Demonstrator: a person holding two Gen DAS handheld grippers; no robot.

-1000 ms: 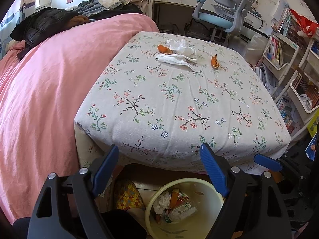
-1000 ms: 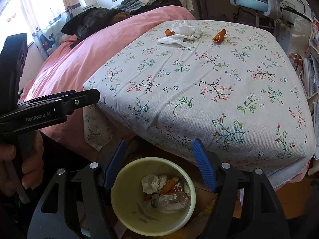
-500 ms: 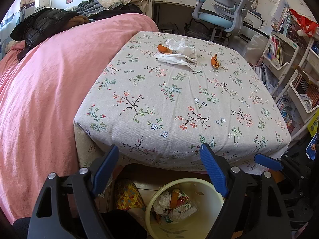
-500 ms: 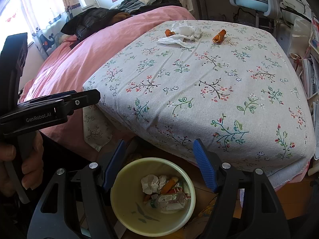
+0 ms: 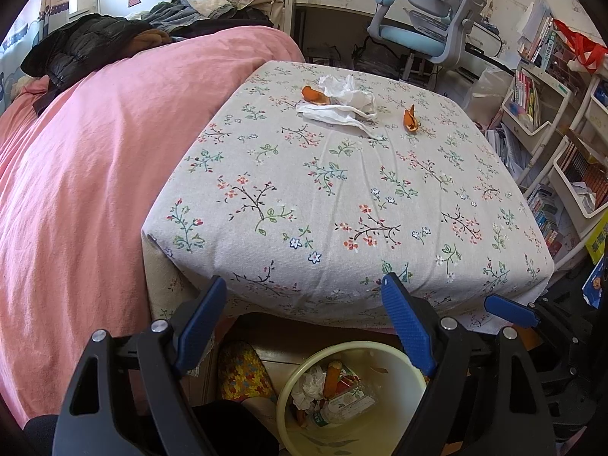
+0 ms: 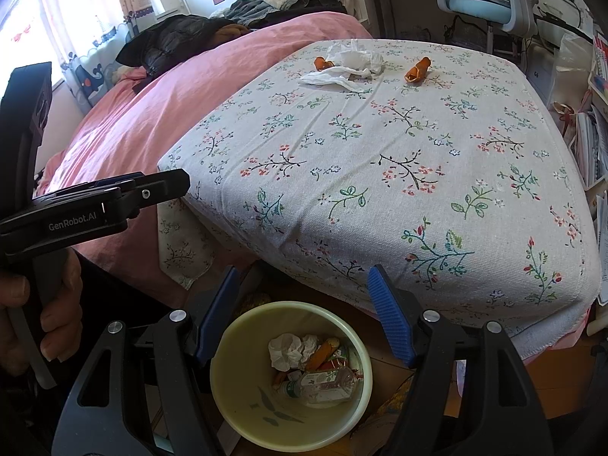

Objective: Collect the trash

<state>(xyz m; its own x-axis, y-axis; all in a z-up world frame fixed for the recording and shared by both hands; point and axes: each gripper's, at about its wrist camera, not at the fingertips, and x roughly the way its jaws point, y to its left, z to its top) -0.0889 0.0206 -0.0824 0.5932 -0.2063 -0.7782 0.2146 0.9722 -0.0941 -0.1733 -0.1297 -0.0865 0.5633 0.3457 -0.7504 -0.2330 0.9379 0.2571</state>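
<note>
On the far side of the floral-cloth table (image 5: 342,190) (image 6: 380,159) lie crumpled white tissues (image 5: 347,100) (image 6: 347,62) and two orange peels (image 5: 313,95) (image 5: 411,118) (image 6: 417,68) (image 6: 322,63). A pale yellow bin (image 5: 380,349) (image 6: 243,410) stands on the floor below the table's near edge, holding tissue, peel and a plastic bottle. My left gripper (image 5: 304,296) hangs open over the bin with nothing between its blue pads. My right gripper (image 6: 302,285) is open too, empty, right above the bin. A hand holds the left gripper's handle (image 6: 87,209).
A bed with a pink cover (image 5: 76,174) and dark clothes (image 5: 87,45) runs along the table's left. A blue-grey desk chair (image 5: 429,34) stands behind the table. Bookshelves (image 5: 539,114) crowd the right. A colourful slipper (image 5: 243,372) lies beside the bin.
</note>
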